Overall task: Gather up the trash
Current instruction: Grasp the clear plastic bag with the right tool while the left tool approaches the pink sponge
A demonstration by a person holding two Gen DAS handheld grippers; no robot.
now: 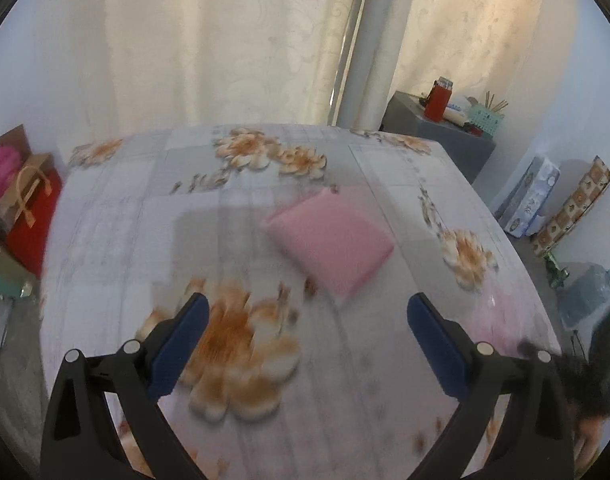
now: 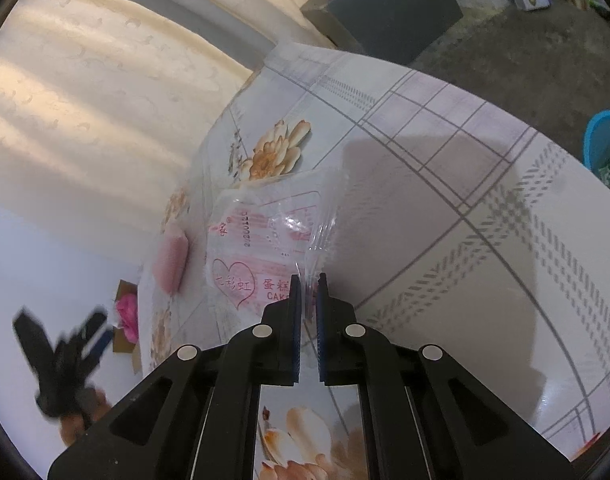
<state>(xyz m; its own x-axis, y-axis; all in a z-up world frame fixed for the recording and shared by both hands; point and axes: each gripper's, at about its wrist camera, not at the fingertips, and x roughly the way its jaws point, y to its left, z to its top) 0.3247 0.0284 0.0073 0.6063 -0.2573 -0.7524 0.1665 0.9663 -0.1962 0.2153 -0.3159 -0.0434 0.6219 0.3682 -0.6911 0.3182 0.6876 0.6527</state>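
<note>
My right gripper (image 2: 308,280) is shut on the edge of a clear plastic cake wrapper (image 2: 265,236) with red print and holds it above the flowered tablecloth (image 2: 445,208). A pink sponge (image 1: 329,238) lies on the table in the left wrist view, ahead of my left gripper (image 1: 305,308), which is open and empty above the cloth. The sponge also shows in the right wrist view (image 2: 172,260), beyond the wrapper. My left gripper appears blurred at the lower left of the right wrist view (image 2: 65,356).
A blue bin (image 2: 607,148) stands past the table's right edge. A grey cabinet (image 1: 441,136) with a red jug (image 1: 438,100) stands behind the table. Bags (image 1: 29,208) lie on the floor at left; boxes (image 1: 529,196) and a water bottle (image 1: 589,292) at right.
</note>
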